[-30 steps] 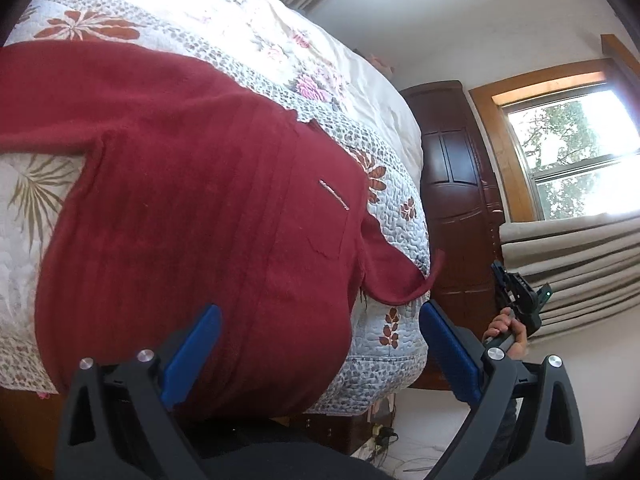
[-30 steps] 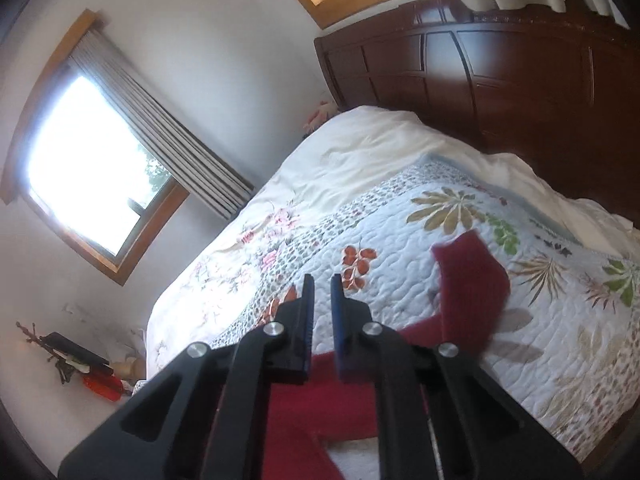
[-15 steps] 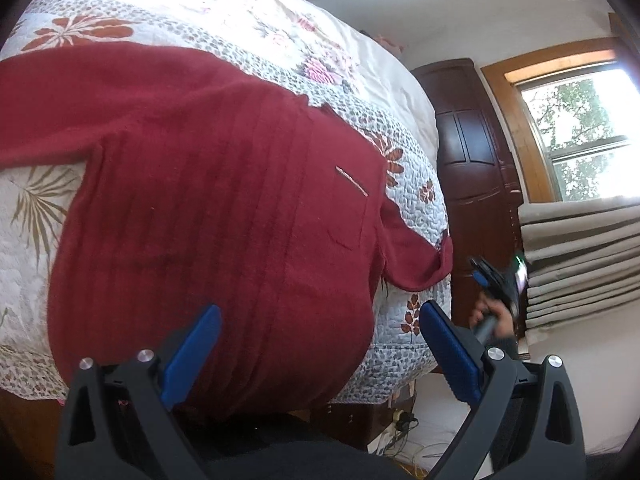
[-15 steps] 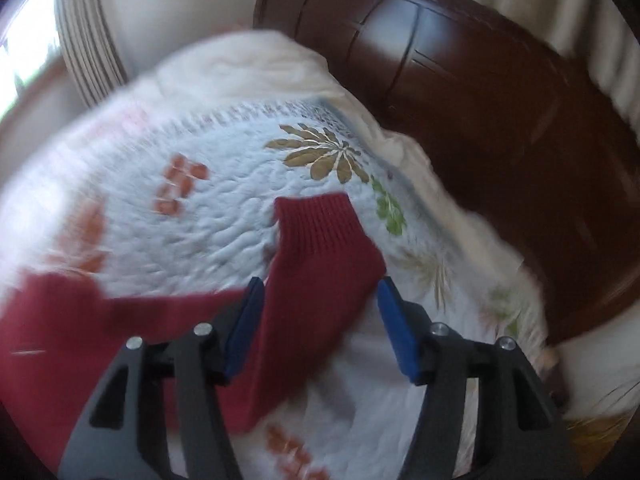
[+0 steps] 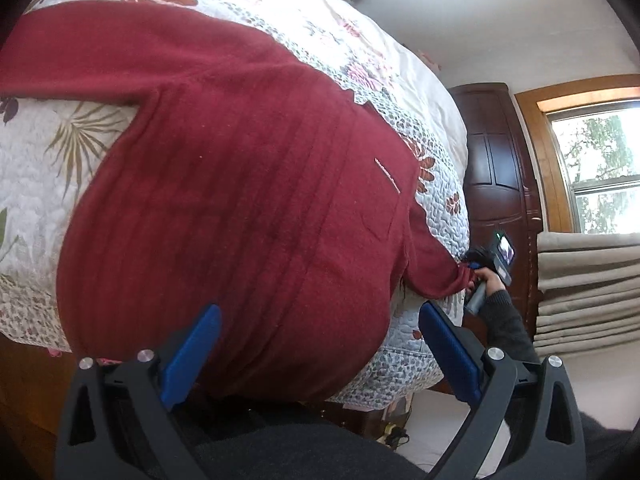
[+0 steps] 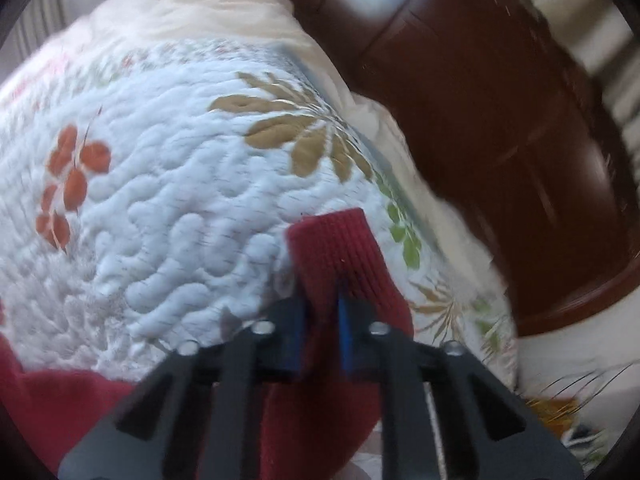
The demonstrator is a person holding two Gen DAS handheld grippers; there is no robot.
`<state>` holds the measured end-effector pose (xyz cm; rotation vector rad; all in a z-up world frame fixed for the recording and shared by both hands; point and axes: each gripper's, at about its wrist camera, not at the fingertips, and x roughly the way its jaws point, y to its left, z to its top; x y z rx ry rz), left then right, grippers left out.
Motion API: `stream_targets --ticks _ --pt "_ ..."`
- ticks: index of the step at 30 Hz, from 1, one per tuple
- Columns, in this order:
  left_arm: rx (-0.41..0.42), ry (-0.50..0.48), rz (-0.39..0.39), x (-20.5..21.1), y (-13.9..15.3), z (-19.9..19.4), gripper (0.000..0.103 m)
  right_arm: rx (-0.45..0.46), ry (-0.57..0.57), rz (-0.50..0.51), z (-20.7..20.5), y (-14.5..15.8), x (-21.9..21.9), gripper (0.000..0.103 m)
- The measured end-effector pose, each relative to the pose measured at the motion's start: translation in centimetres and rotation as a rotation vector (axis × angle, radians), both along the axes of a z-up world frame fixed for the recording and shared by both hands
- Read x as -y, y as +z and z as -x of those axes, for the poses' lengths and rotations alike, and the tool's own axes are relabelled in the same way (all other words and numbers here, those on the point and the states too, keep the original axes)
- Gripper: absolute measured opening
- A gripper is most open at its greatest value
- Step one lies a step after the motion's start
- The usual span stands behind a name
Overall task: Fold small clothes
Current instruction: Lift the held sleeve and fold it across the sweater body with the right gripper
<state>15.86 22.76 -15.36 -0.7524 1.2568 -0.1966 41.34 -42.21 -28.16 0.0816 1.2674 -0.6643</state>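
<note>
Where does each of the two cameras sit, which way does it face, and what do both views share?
Left wrist: rides the open left hand-held gripper, facing across the dark red knitted sweater on the white floral quilted bedspread; the person's right hand and grey sleeve show.
Right wrist: rides the right hand-held gripper, shut on the sweater's ribbed cuff, facing the dark wooden headboard; no body shows.
Shared: sweater, bedspread and the right hand-held gripper.
</note>
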Motion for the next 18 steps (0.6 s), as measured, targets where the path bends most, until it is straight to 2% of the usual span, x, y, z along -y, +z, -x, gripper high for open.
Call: stream_targets --ticks 4,9,12,16,18 --pt "0.025 -0.041 0.001 0.6 0.4 -1.1 0.099 0.151 -0.124 -0.206 3.5 2.0 4.1 0.007" --pt "0.059 -0.075 0.016 0.9 0.9 -1.8 0.099 0.352 -0.099 -0.328 7.3 6.4 5.2 0.007" --pt "0.059 -0.056 0.079 -0.1 0.5 -1.9 0.099 0.489 0.001 -0.360 8.6 11.8 2.6 0.007" --pt "0.069 -0.038 0.138 -1.5 0.2 -1.7 0.099 0.576 0.146 -0.333 9.3 17.7 -3.3 0.007" --pt "0.090 -0.061 0.146 -1.8 0.5 -1.7 0.099 0.610 0.222 -0.320 9.8 19.9 -5.9 0.007"
